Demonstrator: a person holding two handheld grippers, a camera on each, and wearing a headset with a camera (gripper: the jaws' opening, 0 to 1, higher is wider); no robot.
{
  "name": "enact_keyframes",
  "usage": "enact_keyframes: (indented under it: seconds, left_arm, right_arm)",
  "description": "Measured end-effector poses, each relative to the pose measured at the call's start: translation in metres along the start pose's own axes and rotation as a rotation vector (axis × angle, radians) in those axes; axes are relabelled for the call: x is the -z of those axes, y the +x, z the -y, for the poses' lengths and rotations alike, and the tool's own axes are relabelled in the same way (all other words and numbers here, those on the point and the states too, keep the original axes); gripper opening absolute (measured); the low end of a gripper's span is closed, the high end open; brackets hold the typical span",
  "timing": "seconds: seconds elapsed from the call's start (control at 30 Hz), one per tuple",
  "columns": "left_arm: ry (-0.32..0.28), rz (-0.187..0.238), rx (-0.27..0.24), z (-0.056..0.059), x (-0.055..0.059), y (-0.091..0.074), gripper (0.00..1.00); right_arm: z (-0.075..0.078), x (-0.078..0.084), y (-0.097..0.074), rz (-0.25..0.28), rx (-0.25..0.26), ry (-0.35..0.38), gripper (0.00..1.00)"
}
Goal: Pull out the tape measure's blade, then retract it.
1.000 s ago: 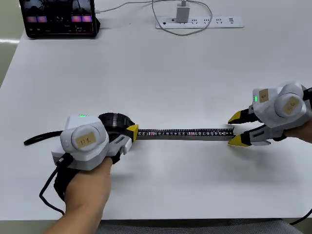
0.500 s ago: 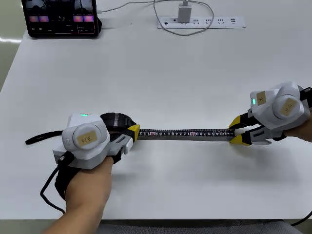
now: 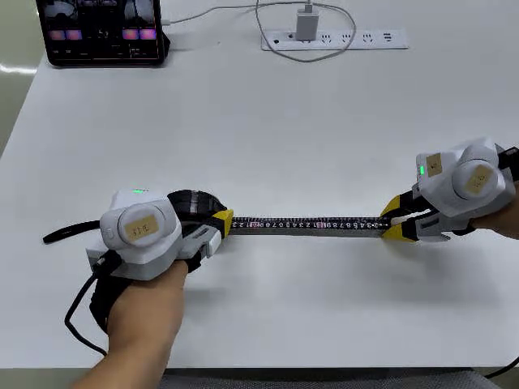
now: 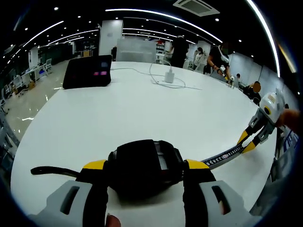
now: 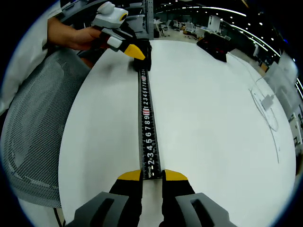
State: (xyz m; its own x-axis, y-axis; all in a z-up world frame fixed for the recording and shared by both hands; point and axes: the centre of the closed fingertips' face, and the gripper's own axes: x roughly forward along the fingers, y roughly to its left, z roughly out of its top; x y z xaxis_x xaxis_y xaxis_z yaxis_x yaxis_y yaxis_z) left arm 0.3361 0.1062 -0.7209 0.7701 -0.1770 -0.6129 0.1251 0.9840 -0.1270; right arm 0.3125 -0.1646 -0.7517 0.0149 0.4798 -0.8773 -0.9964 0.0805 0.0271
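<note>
**Reference point.** The tape measure case point(image 3: 191, 204) rests on the white desk point(image 3: 284, 121). All positions below are given relative to this case.

**Left gripper.** The left gripper point(image 4: 146, 166) has its jaws clamped on the case, one yellow tip against each side wall, so the opening equals the width of the case. The gripper lies low and roughly level over the desk. The person's hand is behind it, on the side of the case away from the blade.

**Blade.** The blade point(image 5: 147, 118) leaves the mouth of the case and runs straight along the desk with the numbered face up. In the head view it extends from the case toward the person's right.

**Right gripper.** The right gripper point(image 5: 152, 176) is at the end of the blade farthest from the case. Its jaws are almost fully closed and pinch the free end of the blade between the two yellow tips. The gripper is low and near level, and the jaws point straight back at the case.

**Governing relation.** The long axis of the blade coincides with the long axis of the right gripper. Judged from this layout, the blade is out and retraction is next. The right gripper should travel along this line toward the case while the left gripper steadies the case. Lateral drift is likely to bend or twist the blade.
</note>
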Motion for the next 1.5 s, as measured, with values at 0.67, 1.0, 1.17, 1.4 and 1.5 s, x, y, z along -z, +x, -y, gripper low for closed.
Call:
enact_keyframes:
  seconds: [0.67, 1.0, 1.17, 1.4, 1.5]
  left_arm:
    - [0.002, -0.016, 0.011, -0.001, 0.001, 0.001, 0.59]
    - [0.008, -0.028, 0.015, 0.0, 0.002, 0.0, 0.57]
    - [0.002, -0.028, 0.021, -0.001, 0.002, 0.0, 0.57]
    - [-0.008, -0.029, 0.027, 0.0, 0.001, -0.001, 0.57]
    - [-0.01, -0.03, 0.028, 0.0, 0.001, -0.001, 0.57]
  right_arm:
    - [0.001, 0.0, 0.0, 0.003, -0.009, -0.002, 0.11]
    - [0.0, 0.0, -0.001, 0.004, -0.015, 0.0, 0.11]
    - [0.002, -0.002, 0.0, 0.0, -0.012, -0.003, 0.11]
    - [0.003, -0.011, 0.004, 0.01, -0.016, -0.013, 0.11]
    - [0.004, -0.014, 0.005, 0.015, -0.018, -0.014, 0.11]
